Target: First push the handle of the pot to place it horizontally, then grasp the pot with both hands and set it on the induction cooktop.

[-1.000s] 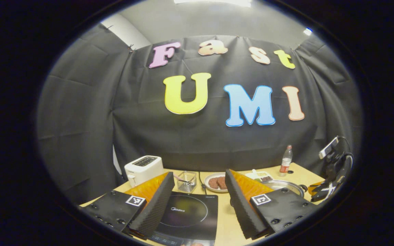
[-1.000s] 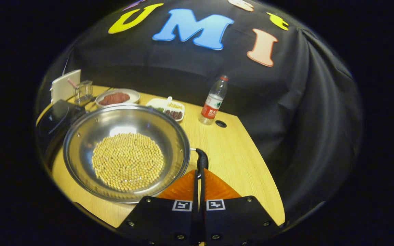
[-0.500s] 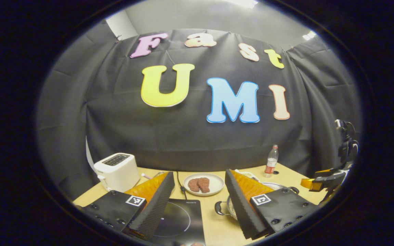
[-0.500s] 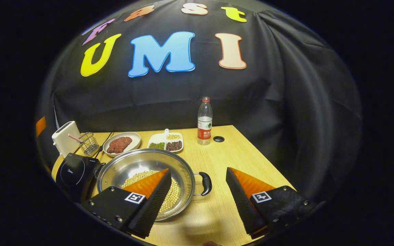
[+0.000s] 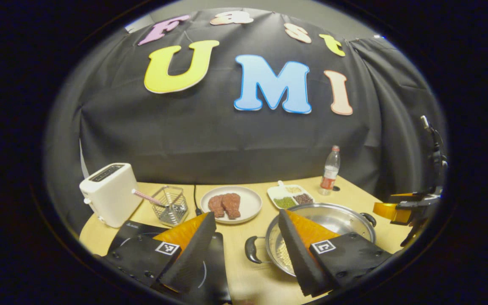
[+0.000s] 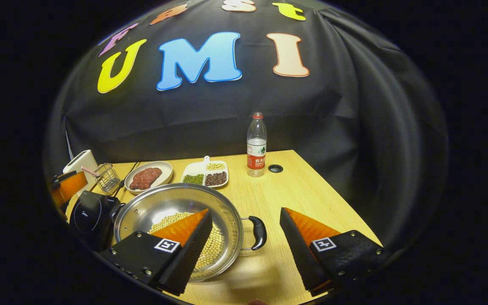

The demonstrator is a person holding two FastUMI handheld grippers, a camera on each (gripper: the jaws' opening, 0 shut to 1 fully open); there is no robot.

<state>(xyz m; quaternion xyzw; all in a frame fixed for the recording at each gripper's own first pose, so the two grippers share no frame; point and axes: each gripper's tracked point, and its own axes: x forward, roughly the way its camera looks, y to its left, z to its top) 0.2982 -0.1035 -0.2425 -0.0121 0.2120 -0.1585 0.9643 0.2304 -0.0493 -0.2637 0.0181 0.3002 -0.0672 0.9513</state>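
- Left claw: fingers spread wide, nothing between them, above the tabletop. Its left finger hangs over the induction cooktop; its right finger overlaps the pot.
- Right claw: also spread, holding nothing. Its left finger sits over the pot; the right pot handle lies in the gap between the fingers, untouched.
- Pot: one, steel, on the tabletop just right of the cooktop, not on it. Two black handles; the left gripper view shows the left handle, lying level.
- The right gripper view looks into the pot: a layer of yellow beans.
- Left gripper view shows the toaster in full.
- Counted: one wire basket, one plate of meat, one divided dish, one bottle.
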